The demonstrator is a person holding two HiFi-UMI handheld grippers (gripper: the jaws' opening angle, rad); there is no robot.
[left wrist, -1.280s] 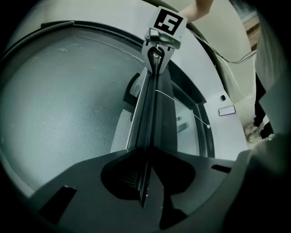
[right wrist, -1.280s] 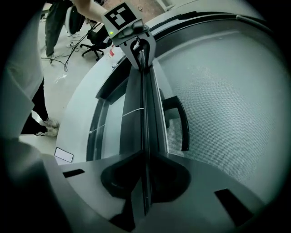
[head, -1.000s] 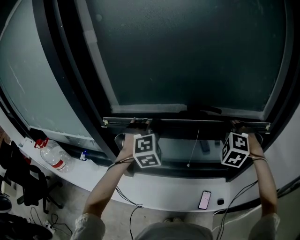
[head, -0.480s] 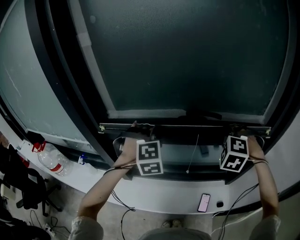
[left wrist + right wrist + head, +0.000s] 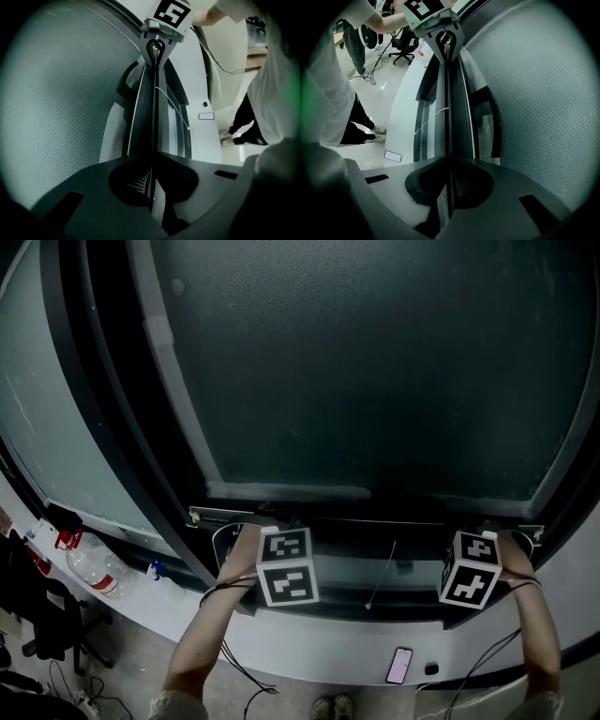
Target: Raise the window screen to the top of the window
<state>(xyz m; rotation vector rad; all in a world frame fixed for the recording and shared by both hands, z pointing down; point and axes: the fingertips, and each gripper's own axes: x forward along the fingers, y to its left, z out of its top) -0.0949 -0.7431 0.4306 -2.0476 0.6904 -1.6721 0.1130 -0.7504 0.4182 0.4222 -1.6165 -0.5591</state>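
1. The window screen (image 5: 375,362) is a dark mesh sheet that covers most of the window. Its bottom bar (image 5: 375,518) lies level and low down, just above the lower frame.
2. Below the bar, a narrow strip of bare glass (image 5: 356,570) shows between the bar and the frame.
3. The left gripper (image 5: 269,518) is at the bar's left end. In the left gripper view its two jaws are pressed together on the thin edge of the bar, which runs straight away from the camera.
4. The right gripper (image 5: 491,527) is near the bar's right end. In its own view the jaws are clamped on the bar in the same way, with the mesh rising to the right of it.
5. Both forearms reach up from below, one to each gripper, and the two grippers are well apart along the bar.
6. A thin cord (image 5: 382,563) hangs near the middle and seems to come from the bar. The dim light makes its top end hard to place.
7. A phone (image 5: 399,665) lies flat on the white sill (image 5: 309,638) below the window, nearer the right gripper.
8. A clear bottle (image 5: 94,568) with a red cap lies on the sill far to the left.
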